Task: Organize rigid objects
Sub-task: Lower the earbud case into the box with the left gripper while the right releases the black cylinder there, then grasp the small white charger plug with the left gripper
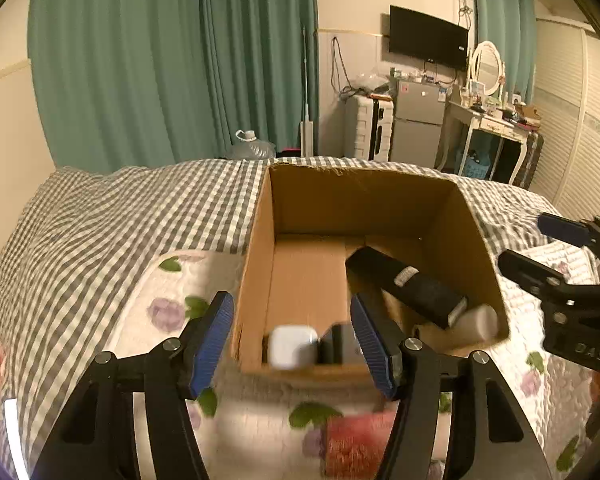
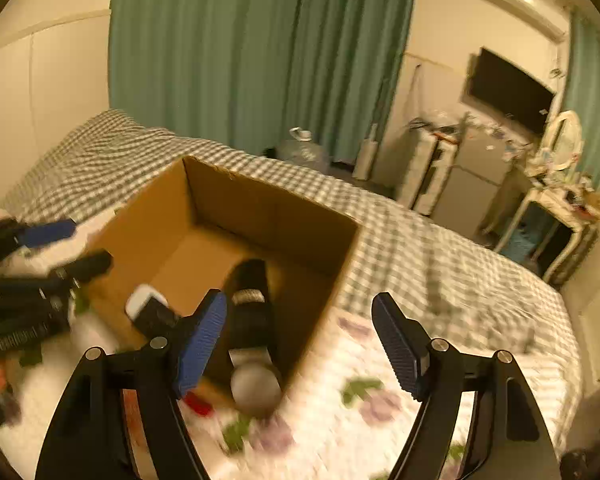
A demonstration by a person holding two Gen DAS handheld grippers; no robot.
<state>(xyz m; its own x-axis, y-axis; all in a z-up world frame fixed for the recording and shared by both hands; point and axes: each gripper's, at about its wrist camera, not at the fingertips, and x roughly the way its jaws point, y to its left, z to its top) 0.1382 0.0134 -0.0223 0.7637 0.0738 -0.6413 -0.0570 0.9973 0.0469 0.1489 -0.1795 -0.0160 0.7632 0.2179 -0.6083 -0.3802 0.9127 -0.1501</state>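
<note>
An open cardboard box (image 1: 260,240) (image 2: 148,220) stands on the bed. Inside lie a long black device with a silver band (image 1: 408,286) (image 2: 250,304), a white rounded object (image 1: 292,346) (image 2: 142,300) next to a small black item (image 1: 338,346) (image 2: 154,316), and a grey cylinder (image 1: 478,322) (image 2: 256,388). My left gripper (image 1: 292,336) is open and empty, just above the box's near edge. My right gripper (image 2: 300,340) is open and empty, over the box's near right corner; it also shows at the right of the left wrist view (image 1: 540,240).
The bed has a checked sheet (image 1: 140,208) and a floral quilt (image 1: 260,412). A small red object (image 2: 198,402) lies on the quilt by the box. Green curtains, a water jug (image 1: 252,146), suitcase, fridge (image 1: 418,120) and dressing table stand beyond the bed.
</note>
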